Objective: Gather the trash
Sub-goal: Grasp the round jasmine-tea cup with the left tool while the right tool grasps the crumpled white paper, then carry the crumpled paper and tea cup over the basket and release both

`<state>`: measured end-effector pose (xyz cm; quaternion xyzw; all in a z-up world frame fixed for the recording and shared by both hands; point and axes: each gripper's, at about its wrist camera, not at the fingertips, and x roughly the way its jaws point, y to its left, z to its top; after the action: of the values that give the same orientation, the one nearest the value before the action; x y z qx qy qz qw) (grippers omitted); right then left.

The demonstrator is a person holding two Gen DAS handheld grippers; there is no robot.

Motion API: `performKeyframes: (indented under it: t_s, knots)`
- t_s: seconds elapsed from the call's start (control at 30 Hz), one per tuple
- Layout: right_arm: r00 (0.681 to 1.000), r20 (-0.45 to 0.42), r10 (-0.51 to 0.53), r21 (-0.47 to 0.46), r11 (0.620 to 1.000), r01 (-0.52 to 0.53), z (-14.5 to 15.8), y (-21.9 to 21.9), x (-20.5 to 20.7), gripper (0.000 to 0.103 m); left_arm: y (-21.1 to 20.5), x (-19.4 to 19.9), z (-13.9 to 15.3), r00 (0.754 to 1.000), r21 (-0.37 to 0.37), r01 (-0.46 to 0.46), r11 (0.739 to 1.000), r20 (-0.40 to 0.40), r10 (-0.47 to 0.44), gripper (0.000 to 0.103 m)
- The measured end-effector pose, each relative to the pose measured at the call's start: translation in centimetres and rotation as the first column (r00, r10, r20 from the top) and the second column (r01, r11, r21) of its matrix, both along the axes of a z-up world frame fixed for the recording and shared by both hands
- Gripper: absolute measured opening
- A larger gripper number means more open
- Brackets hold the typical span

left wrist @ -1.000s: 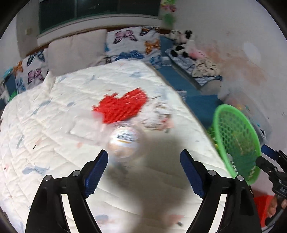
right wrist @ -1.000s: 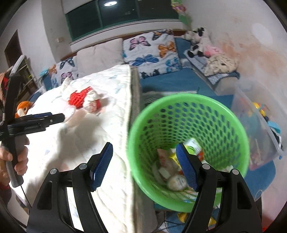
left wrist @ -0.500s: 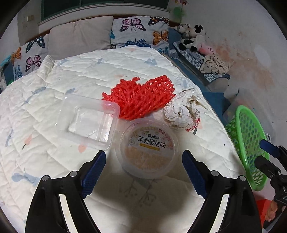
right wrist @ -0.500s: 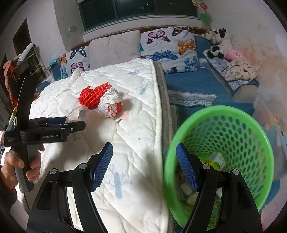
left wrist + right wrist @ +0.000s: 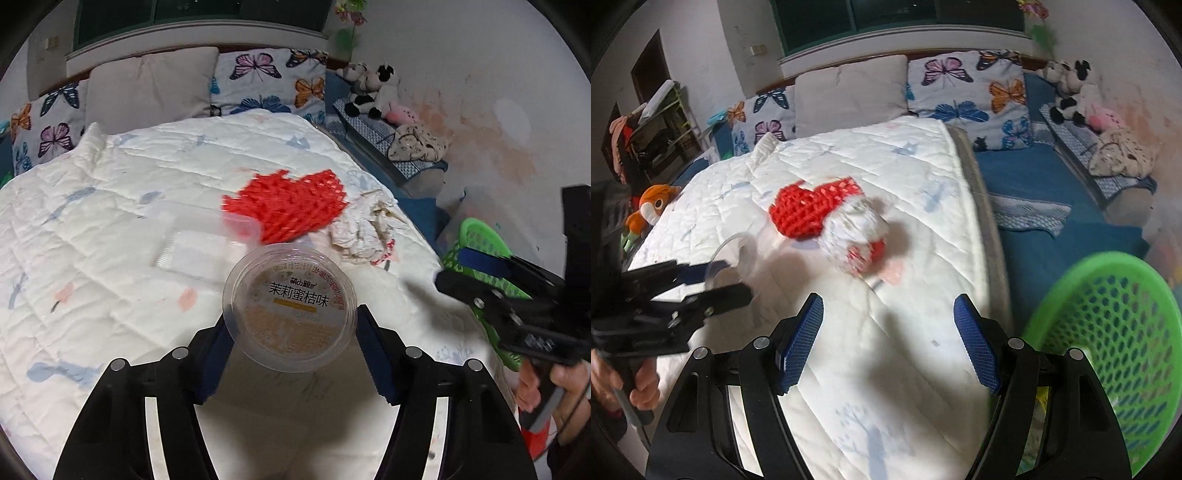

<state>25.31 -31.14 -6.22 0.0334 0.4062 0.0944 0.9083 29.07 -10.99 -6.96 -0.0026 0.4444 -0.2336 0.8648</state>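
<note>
Trash on the bed is the business, and nearest of it is the round plastic cup point(image 5: 290, 312) with a printed lid, sitting between the blue pads of the left gripper point(image 5: 291, 343). The jaws stand close against its two sides and look clamped on it, though whether it is already lifted off the quilt point(image 5: 110, 221) I cannot tell. The step in hand, as I judge it, is the pick-up of this cup; the next move calls for carrying it rightward past the mattress edge and letting go above the green basket point(image 5: 1115, 332), which stands on the floor beside the bed and has some rubbish in it. The cup is thin-walled, so a hard squeeze may buckle it.

The left gripper points forward and downward over the quilt, level, held in a hand at the left of the right wrist view. The right gripper point(image 5: 888, 332) hovers over the near corner of the bed with its jaws wide apart and nothing between them, the basket just to its right.

Further up the quilt lie a clear plastic tray point(image 5: 195, 247), a red foam net point(image 5: 286, 208) and a crumpled paper wad point(image 5: 364, 232) touching the net. Beyond these come the butterfly pillows point(image 5: 267, 79).
</note>
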Motion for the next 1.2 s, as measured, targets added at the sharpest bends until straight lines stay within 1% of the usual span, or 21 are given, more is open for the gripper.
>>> performKeyframes:
  t_s: [0.23, 0.43, 0.53, 0.57, 0.6, 0.67, 0.77, 0.93, 1.2]
  knots:
    - [0.999, -0.01, 0.032, 0.036, 0.999, -0.031, -1.1, 2.3, 3.2, 0.073, 3.8, 0.0, 0.1, 0.998, 0.014, -0.064, 0.998, 0.001, 0.064, 0.062]
    - [0.999, -0.029, 0.028, 0.04, 0.999, -0.027, -2.1, 3.8, 5.1, 0.073, 5.5, 0.3, -0.7, 0.995, 0.011, -0.098, 0.995, -0.02, 0.098, 0.062]
    - [0.999, -0.035, 0.011, 0.018, 1.0, -0.011, -2.5, 4.2, 5.7, 0.067, 5.9, 0.2, -1.0, 0.994, 0.007, -0.102, 0.995, -0.025, 0.102, 0.062]
    - [0.999, -0.038, 0.005, 0.016, 1.0, -0.004, -2.5, 4.1, 5.8, 0.063, 5.9, 0.2, -1.1, 0.994, 0.006, -0.103, 0.995, -0.027, 0.103, 0.062]
    - [0.999, -0.039, 0.0, 0.018, 1.0, 0.001, -2.6, 4.0, 5.9, 0.056, 6.0, 0.1, -1.1, 0.994, 0.005, -0.101, 0.995, -0.028, 0.101, 0.062]
    - [0.999, -0.04, -0.009, 0.019, 1.0, 0.01, -2.7, 3.6, 5.7, 0.049, 5.9, -0.2, -1.2, 0.995, 0.005, -0.097, 0.995, -0.028, 0.097, 0.062]
    - [0.999, -0.043, -0.015, 0.031, 0.999, 0.016, -2.6, 2.8, 5.2, 0.046, 5.7, -0.6, -1.2, 0.995, 0.001, -0.091, 0.996, -0.031, 0.091, 0.062]
    - [1.0, -0.026, -0.008, 0.034, 0.999, 0.009, -1.8, 2.3, 3.1, 0.045, 5.0, -1.4, -0.9, 0.996, -0.007, -0.079, 0.997, -0.031, 0.078, 0.062]
    - [1.0, 0.001, -0.001, 0.042, 0.999, 0.001, 0.0, 1.9, -0.7, 0.045, 3.3, -3.3, 0.4, 0.999, -0.023, -0.051, 0.998, -0.019, 0.051, 0.062]
